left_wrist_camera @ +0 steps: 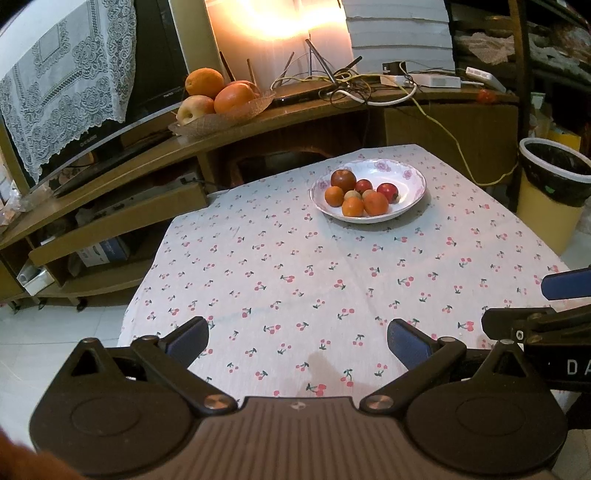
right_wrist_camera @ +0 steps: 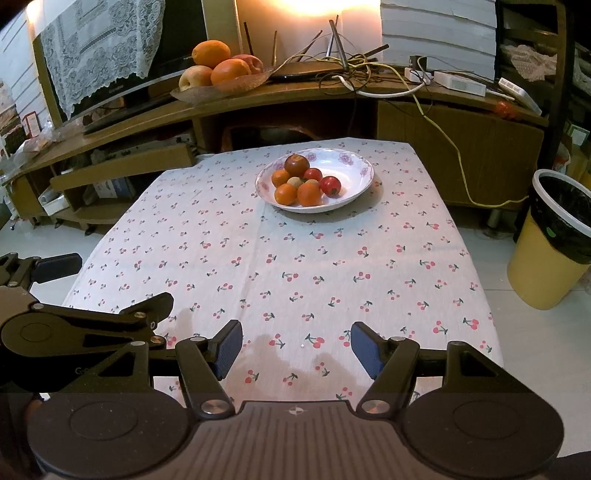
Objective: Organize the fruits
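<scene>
Glowing hard at the far wall, a bright lamp [right_wrist_camera: 314, 5] washes out whatever is behind it, and two small pale fruits [right_wrist_camera: 294, 181] in the middle of the pile cannot be identified. A white, flower-rimmed china plate [right_wrist_camera: 354, 162] is set at the far end of the surface, which is covered by a white cherry-print cloth [right_wrist_camera: 295, 266]; small oranges, red tomato-like fruits and a darker red-brown fruit [right_wrist_camera: 296, 165] are held in it. Farther left, on a brown wooden shelf [left_wrist_camera: 147, 147], larger oranges and apples [left_wrist_camera: 214, 92] are heaped in a woven brown basket [left_wrist_camera: 221, 120]. The left hand-held gripper [left_wrist_camera: 297, 343] and the right hand-held gripper [right_wrist_camera: 296, 349] are seen at the near edge, well apart from the plate, jaws spread and empty, nothing touched.
</scene>
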Demonstrator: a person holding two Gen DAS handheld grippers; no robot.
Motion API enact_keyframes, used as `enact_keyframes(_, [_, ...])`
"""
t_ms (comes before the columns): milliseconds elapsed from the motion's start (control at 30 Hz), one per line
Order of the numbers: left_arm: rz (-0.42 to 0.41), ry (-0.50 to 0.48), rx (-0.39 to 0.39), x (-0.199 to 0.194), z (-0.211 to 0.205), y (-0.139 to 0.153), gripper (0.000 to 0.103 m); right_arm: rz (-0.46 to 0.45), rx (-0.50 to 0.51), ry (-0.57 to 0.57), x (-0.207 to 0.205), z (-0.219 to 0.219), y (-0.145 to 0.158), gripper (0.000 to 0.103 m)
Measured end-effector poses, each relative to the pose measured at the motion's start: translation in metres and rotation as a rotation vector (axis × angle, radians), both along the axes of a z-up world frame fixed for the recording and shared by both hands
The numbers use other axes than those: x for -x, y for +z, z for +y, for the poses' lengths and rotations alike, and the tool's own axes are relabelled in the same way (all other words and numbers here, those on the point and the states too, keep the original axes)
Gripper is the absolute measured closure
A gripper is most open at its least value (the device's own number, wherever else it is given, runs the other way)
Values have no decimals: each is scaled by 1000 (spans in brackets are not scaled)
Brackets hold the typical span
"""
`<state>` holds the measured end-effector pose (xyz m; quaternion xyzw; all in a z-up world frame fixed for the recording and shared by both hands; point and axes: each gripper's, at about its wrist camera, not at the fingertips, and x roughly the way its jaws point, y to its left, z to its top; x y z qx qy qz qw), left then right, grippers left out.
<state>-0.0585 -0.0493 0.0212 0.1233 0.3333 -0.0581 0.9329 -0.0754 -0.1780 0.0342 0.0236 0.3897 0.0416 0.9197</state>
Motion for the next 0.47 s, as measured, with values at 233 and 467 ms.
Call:
enact_keyframes(233, [-5, -3, -6, 6, 1, 0, 0, 1, 6, 1, 4, 2, 0, 36])
enact_keyframes(467, [-5, 0, -3, 7, 1, -1, 0, -2, 5, 1, 6, 2, 0, 36])
